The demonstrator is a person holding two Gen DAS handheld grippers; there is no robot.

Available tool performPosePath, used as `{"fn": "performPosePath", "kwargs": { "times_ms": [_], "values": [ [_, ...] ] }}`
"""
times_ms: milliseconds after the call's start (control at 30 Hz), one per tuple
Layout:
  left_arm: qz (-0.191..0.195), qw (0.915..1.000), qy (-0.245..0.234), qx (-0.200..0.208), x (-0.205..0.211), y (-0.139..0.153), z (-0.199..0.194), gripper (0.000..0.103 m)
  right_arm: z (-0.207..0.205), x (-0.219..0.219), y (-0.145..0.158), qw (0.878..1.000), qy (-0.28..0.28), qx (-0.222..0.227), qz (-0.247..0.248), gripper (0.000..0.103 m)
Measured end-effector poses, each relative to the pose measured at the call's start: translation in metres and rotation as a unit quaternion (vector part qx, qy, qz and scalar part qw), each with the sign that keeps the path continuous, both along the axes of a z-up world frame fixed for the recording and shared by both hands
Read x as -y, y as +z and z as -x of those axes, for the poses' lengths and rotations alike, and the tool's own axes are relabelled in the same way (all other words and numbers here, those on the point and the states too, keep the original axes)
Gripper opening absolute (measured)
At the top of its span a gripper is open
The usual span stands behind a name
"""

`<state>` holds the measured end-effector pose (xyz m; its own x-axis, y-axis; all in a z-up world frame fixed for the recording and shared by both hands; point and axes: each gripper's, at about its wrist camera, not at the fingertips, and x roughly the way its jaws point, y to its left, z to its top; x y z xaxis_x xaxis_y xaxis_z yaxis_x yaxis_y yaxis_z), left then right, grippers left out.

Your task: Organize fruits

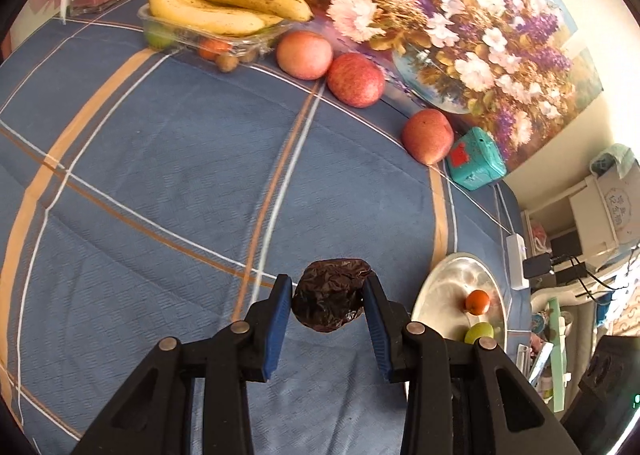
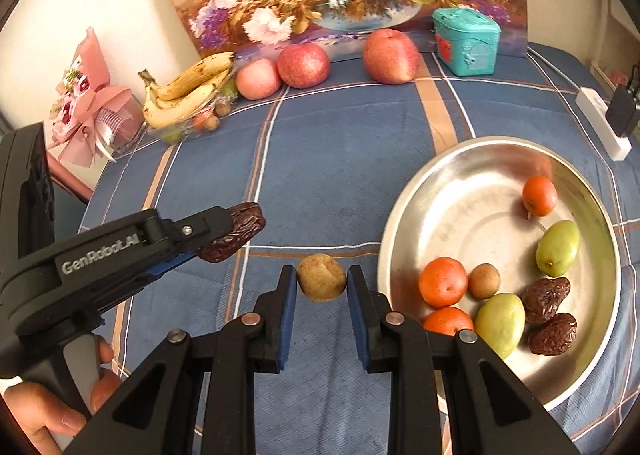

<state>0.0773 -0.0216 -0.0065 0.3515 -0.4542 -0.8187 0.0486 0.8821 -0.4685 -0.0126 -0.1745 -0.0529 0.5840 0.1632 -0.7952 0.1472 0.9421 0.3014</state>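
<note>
My left gripper (image 1: 327, 287) is shut on a dark wrinkled dried date (image 1: 329, 295), held above the blue checked cloth; the same date (image 2: 234, 233) shows in the right wrist view, left of centre. My right gripper (image 2: 322, 275) is shut on a small tan longan (image 2: 321, 277), just left of the steel bowl (image 2: 500, 159). The bowl holds several small fruits: oranges (image 2: 443, 281), green jujubes (image 2: 557, 242), dried dates (image 2: 545, 299) and a longan (image 2: 484, 281). Three apples (image 1: 305, 55) line the back. Bananas (image 1: 224, 3) lie on a clear tray (image 1: 208, 39).
A flower painting (image 1: 440, 15) leans on the wall behind the apples. A teal box (image 1: 474, 159) stands at its foot. A pink bouquet (image 2: 86, 103) sits at the left edge. A white power strip (image 2: 604, 127) lies beyond the bowl. A hand (image 2: 48, 403) grips the left tool's handle.
</note>
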Motion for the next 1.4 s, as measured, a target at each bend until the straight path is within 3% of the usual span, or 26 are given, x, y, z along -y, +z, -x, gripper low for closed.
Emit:
{"fn": "performPosePath", "kwargs": {
  "times_ms": [167, 433, 1100, 1267, 1400],
  "values": [
    [0.005, 0.9990, -0.044, 0.007, 0.029, 0.003, 0.004, 0.039, 0.010, 0.043, 0.007, 0.997, -0.069, -0.004, 0.019, 0.027],
    [0.006, 0.9896, -0.142, 0.025, 0.090, 0.008, 0.026, 0.039, 0.032, 0.110, 0.001, 0.985, -0.169, -0.028, -0.001, 0.027],
    [-0.012, 0.9750, -0.220, 0.024, 0.130, -0.009, 0.037, 0.044, 0.031, 0.118, -0.004, 0.984, -0.174, -0.041, -0.015, 0.027],
    [-0.024, 0.9759, -0.214, 0.034, 0.128, -0.006, 0.036, 0.044, 0.030, 0.120, -0.005, 0.983, -0.175, -0.043, -0.017, 0.027],
    [-0.040, 0.9818, -0.182, 0.036, 0.116, -0.005, 0.030, 0.044, 0.030, 0.120, -0.006, 0.983, -0.174, -0.048, -0.016, 0.030]
  ]
}}
